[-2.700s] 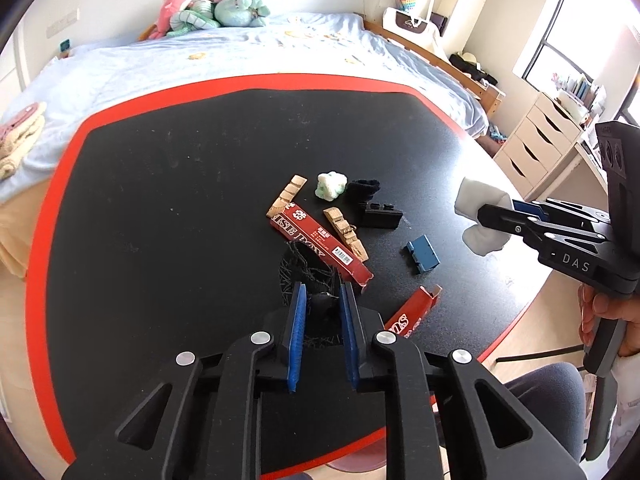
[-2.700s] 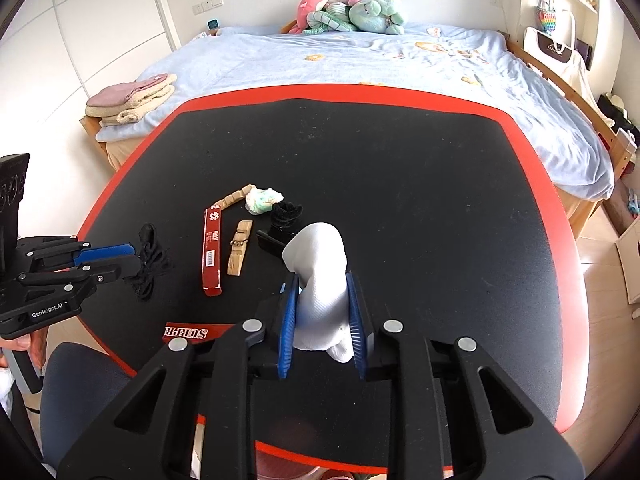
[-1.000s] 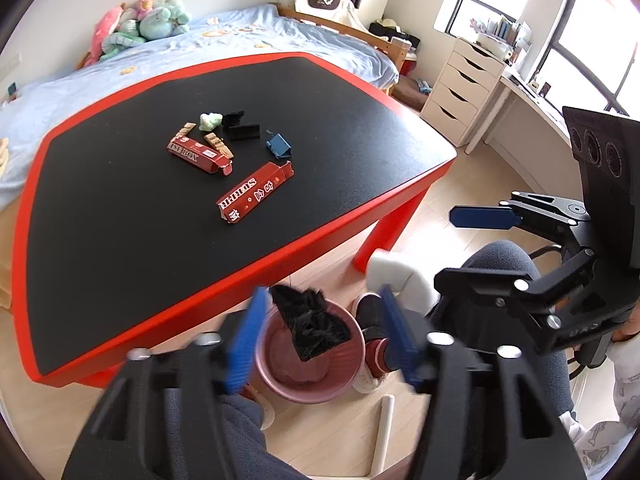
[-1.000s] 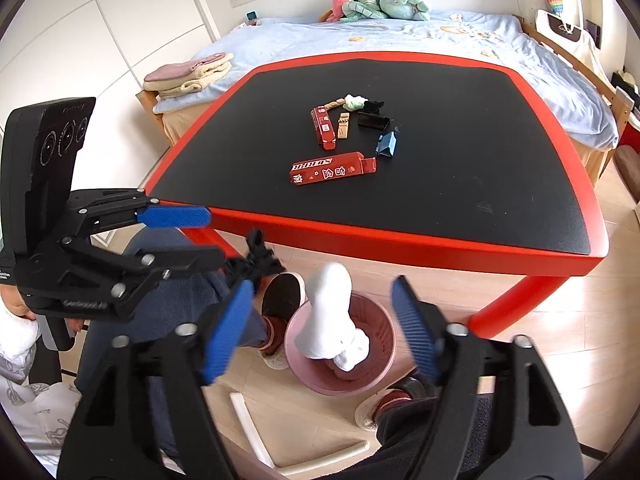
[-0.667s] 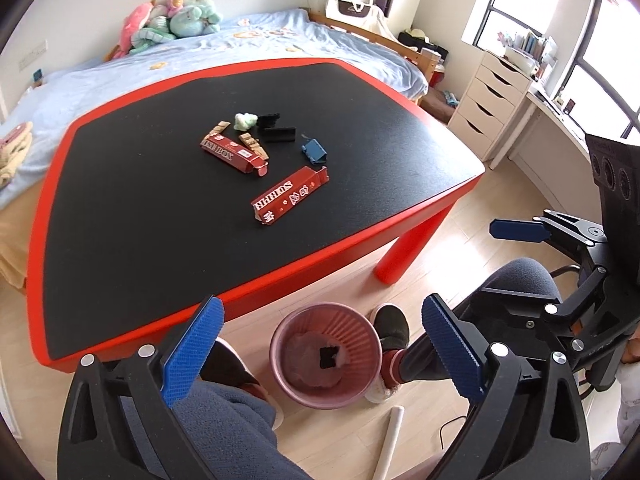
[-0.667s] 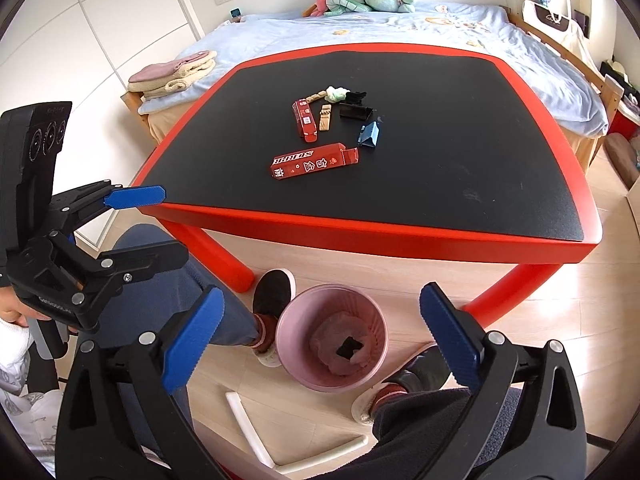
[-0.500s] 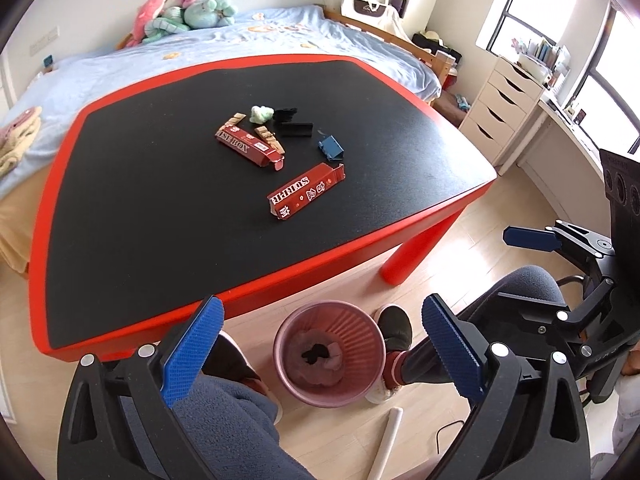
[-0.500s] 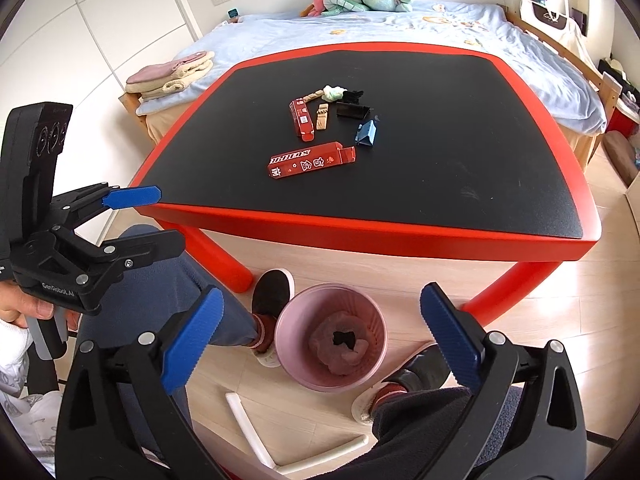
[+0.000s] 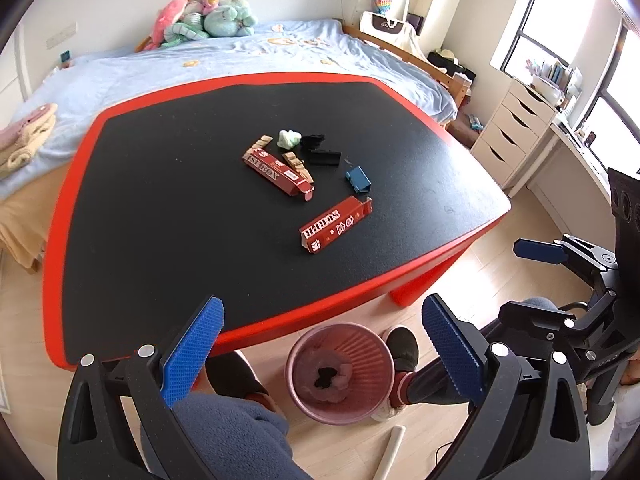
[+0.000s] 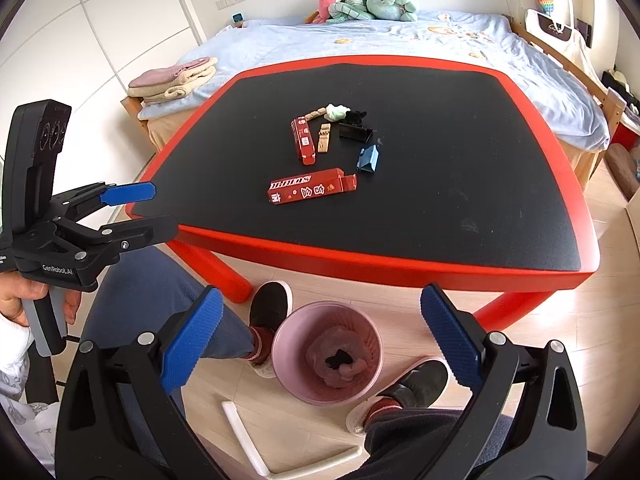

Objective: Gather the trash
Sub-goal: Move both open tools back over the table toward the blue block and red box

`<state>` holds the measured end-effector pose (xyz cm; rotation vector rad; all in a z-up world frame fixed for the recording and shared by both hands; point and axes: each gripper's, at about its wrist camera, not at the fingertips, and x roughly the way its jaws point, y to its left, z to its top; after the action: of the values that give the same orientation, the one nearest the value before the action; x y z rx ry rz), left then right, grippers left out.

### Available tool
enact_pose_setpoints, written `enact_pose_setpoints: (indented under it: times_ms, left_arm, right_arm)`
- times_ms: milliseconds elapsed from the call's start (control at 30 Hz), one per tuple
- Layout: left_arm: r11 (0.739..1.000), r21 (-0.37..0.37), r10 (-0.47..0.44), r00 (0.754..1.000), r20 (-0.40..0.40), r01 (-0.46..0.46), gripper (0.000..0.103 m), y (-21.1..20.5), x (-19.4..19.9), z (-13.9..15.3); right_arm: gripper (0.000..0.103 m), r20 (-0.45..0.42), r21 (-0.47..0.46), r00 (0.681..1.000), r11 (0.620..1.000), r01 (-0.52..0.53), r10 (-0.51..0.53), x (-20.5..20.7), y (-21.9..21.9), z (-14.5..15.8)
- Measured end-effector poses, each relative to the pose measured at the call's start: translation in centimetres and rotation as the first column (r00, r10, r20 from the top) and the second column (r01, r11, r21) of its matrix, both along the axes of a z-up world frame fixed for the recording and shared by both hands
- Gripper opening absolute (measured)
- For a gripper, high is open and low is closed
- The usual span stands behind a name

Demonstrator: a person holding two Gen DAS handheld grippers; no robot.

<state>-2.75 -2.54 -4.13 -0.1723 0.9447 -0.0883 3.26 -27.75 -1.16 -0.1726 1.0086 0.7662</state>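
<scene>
I hold my left gripper [image 9: 322, 344] and my right gripper [image 10: 320, 342] spread wide and empty above the floor, just off the near edge of the table [image 9: 160, 216]. Between the blue pads of each sits the pink bin [image 10: 326, 360], standing on the wooden floor between my slippered feet. Inside it lie a pale crumpled wad and a small black scrap on top.

On the black tabletop with its red rim, the remaining trash lies in a loose cluster near the middle. Nearest me is a long red carton [image 9: 335, 224] with one end flap open. Beyond it, well apart from the rim, a second red carton [image 9: 277, 174] lies at an angle, with a wooden clothespin [image 9: 298, 166] right alongside it and another wooden piece [image 9: 261, 143] at its far end. A small blue box [image 9: 358, 179] sits to the right of the cartons. Farther back are a pale green crumpled wad [image 9: 289, 139] and two black pieces [image 9: 320, 152] close together.

Behind the table stretches a bed [image 9: 240, 56] in light blue, with plush toys [image 9: 206, 20] heaped at its head and folded towels [image 10: 176, 78] on one corner.
</scene>
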Motion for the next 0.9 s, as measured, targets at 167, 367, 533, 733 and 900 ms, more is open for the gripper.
enact_pose_setpoints:
  times_ms: [167, 367, 533, 733, 900]
  left_arm:
    - [0.999, -0.017, 0.045, 0.999, -0.008, -0.045, 0.095, 1.4, 2.3, 0.8]
    - [0.996, -0.033, 0.086, 0.996, -0.019, -0.086, 0.095, 2.7, 5.8, 1.0]
    - [0.99, -0.041, 0.131, 0.989, -0.062, -0.134, 0.095, 3.4, 9.4, 0.0]
    - [0.976, -0.069, 0.199, 0.972, -0.126, -0.208, 0.095, 3.9, 13.6, -2.3]
    - [0.967, -0.072, 0.23, 0.958, -0.171, -0.245, 0.095, 3.9, 16.1, -4.5]
  right_arm:
    - [0.098, 0.029, -0.007, 1.0, 1.0, -0.002, 0.002, 2.2, 1.2, 1.1]
    - [0.098, 0.045, -0.014, 0.999, 1.0, -0.003, 0.004, 5.8, 2.9, 1.8]
    - [0.098, 0.049, -0.048, 0.999, 0.999, 0.014, -0.012, 8.8, 4.4, 1.0]
    - [0.098, 0.027, -0.073, 0.999, 0.997, 0.022, -0.02, 11.9, 5.8, -1.2]
    - [0.098, 0.003, -0.09, 1.0, 0.996, 0.024, -0.024, 13.9, 6.9, -3.3]
